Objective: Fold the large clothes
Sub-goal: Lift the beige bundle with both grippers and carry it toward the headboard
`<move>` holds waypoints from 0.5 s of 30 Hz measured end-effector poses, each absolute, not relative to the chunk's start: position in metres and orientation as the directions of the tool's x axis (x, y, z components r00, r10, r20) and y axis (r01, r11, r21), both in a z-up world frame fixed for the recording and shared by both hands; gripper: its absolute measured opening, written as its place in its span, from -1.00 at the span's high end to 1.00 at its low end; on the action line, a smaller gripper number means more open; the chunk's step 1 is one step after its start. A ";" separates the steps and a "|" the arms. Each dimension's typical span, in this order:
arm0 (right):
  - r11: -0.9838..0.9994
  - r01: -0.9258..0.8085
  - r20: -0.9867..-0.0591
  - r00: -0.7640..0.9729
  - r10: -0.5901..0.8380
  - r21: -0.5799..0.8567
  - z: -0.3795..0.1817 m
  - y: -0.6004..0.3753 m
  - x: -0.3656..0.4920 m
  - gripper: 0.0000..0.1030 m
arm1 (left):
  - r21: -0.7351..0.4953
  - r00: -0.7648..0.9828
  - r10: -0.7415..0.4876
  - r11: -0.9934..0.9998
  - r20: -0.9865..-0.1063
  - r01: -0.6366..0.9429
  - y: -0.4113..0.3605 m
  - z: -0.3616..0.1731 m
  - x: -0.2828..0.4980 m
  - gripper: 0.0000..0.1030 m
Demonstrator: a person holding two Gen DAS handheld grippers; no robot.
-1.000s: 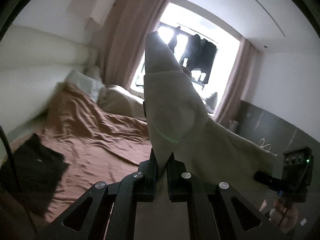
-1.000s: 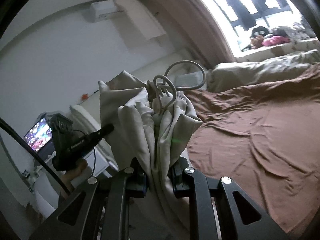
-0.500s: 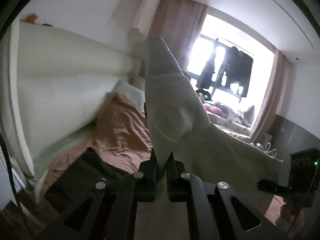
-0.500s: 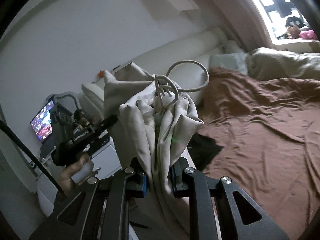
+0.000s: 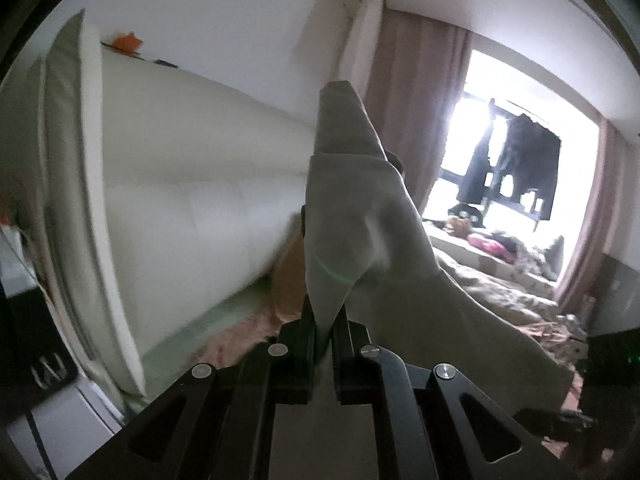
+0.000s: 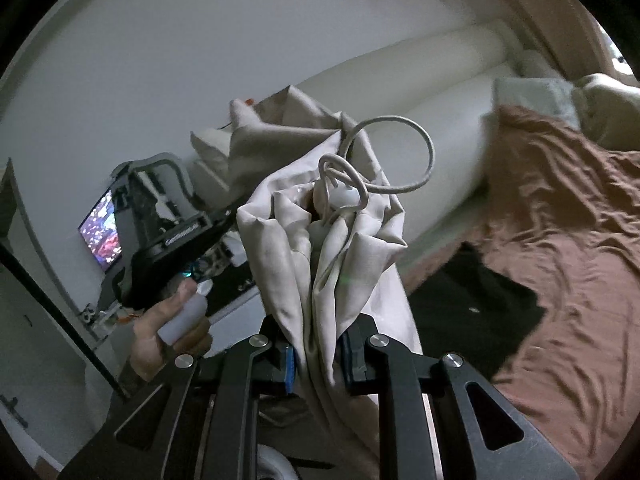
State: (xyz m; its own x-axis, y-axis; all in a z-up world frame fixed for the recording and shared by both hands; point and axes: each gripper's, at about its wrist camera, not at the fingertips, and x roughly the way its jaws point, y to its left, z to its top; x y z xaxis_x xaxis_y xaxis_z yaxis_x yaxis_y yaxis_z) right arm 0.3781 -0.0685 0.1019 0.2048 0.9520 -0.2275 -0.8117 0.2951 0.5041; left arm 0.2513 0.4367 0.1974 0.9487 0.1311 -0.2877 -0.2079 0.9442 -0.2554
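A pale beige drawstring garment [image 6: 320, 248] is held aloft, clamped in both left gripper [image 5: 326, 320] and right gripper [image 6: 318, 354]; it is probably being carried for spreading flat on the brown-sheeted bed [image 6: 560, 264].

One beige garment [image 6: 320, 248], two grippers [image 5: 326, 320], one bed [image 6: 560, 240].

A home bedroom is shown, likely lived-in: a bed [image 6: 568, 240], padded headboard [image 5: 200, 200], curtains [image 5: 416, 112] and window [image 5: 516, 168] are seen.
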 end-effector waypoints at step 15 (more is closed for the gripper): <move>0.231 -0.733 -0.263 0.073 0.962 0.640 0.026 -0.011 0.495 0.73 | -0.238 0.893 0.221 0.914 -0.391 -0.330 0.501 0.137 0.346 0.89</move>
